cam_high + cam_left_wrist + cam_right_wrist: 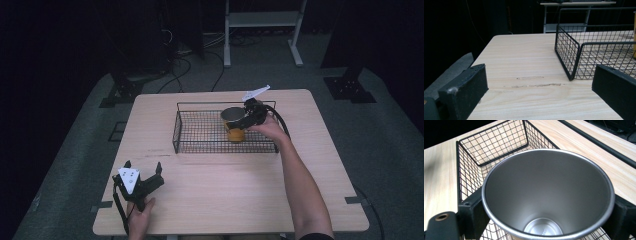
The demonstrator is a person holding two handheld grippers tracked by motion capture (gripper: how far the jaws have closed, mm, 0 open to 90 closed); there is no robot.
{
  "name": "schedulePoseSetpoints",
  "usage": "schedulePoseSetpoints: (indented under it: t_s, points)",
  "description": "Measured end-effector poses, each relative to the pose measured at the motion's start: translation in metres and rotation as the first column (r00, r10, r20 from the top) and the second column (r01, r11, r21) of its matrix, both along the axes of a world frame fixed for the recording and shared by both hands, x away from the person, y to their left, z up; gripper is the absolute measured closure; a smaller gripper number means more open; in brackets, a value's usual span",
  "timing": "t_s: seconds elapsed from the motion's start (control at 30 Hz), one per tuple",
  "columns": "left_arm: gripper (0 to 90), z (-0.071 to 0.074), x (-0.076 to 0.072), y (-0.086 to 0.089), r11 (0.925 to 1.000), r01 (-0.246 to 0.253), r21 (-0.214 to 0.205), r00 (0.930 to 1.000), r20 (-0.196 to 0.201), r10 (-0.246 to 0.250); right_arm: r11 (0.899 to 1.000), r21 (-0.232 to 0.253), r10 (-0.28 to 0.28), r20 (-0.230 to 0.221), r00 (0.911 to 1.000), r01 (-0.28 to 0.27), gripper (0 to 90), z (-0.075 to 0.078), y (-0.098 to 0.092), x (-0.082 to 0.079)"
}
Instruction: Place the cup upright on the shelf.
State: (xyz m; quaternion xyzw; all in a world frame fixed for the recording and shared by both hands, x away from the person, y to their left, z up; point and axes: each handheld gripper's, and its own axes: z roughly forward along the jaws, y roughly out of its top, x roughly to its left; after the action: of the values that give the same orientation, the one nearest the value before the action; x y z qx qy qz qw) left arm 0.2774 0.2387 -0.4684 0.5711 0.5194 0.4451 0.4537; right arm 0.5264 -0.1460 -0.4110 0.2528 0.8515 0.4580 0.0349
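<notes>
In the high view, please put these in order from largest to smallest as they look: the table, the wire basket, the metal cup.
1. table, by far the largest.
2. wire basket, on the table.
3. metal cup, the smallest, held over the basket by the right gripper.

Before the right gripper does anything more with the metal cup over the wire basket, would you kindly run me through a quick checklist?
1. Grip on the metal cup: the right gripper has a jaw against each side of it, just under the rim. Ok.
2. Cup upright: the mouth faces up, and the inside looks empty. Ok.
3. Cup over the wire basket: it sits within the right part of the basket. Ok.
4. Cup base resting on the basket floor or lifted: cannot tell.
5. Left gripper out of the way: open, near the table's front left, apart from the basket. Ok.
6. Basket floor to the cup's left is bare. Ok.
</notes>
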Motion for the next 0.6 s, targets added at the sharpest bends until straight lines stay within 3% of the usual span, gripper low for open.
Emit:
schedulePoseSetpoints:
  t_s: [0.6]
  points:
    - [0.0, -0.0001, 0.0002, 0.0000, 1.0000, 0.000, 0.000, 1.0000, 0.001, 0.000, 1.000, -0.028, -0.004, 0.004, 1.0000, 0.004, 1.8, 0.0021, -0.0036, -0.0064]
